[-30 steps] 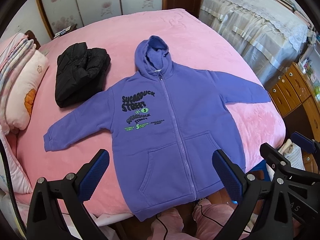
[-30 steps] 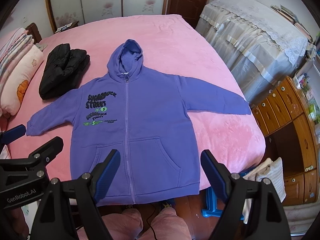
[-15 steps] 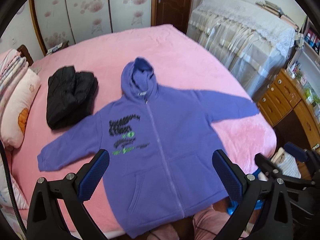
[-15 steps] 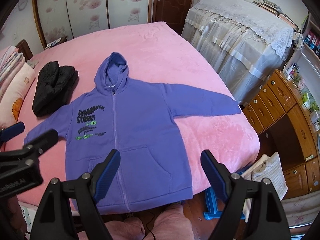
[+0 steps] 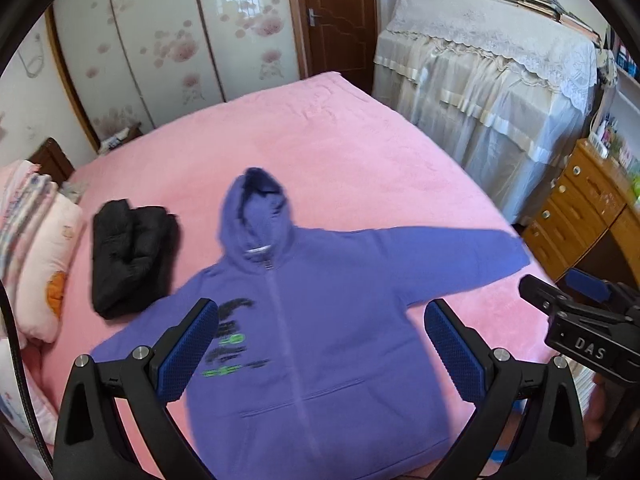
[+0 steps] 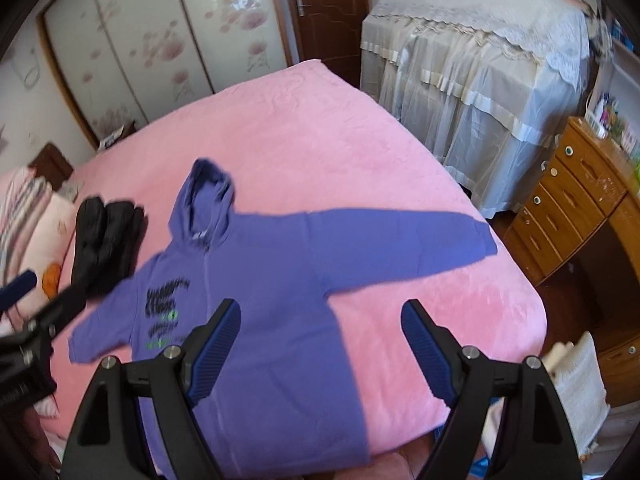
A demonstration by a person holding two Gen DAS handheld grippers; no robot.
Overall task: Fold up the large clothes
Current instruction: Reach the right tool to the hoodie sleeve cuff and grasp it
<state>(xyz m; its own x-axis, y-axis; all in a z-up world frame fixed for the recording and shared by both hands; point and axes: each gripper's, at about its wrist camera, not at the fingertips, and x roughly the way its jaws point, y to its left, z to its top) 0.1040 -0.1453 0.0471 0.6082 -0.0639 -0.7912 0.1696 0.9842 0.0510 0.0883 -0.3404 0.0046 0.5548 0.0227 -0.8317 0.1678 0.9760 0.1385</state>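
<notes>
A purple zip-up hoodie (image 5: 332, 320) lies flat, front up, on the near part of a pink bedspread (image 5: 320, 128). Its long axis runs from the hem at the near edge of the bed up to the hood (image 5: 252, 204), which points away toward the floral wardrobe doors (image 5: 180, 40). Both sleeves are spread out sideways; the one on the right (image 6: 400, 240) reaches toward the bed edge by the wooden drawer unit (image 6: 568, 204). The zip is closed (the chest print is blurred). A folded black jacket (image 5: 128, 256) sits just left of the hood, apart from it. The left gripper (image 5: 320, 344) and the right gripper (image 6: 320, 340) both hover above the hoodie's body, jaws spread wide, holding nothing
</notes>
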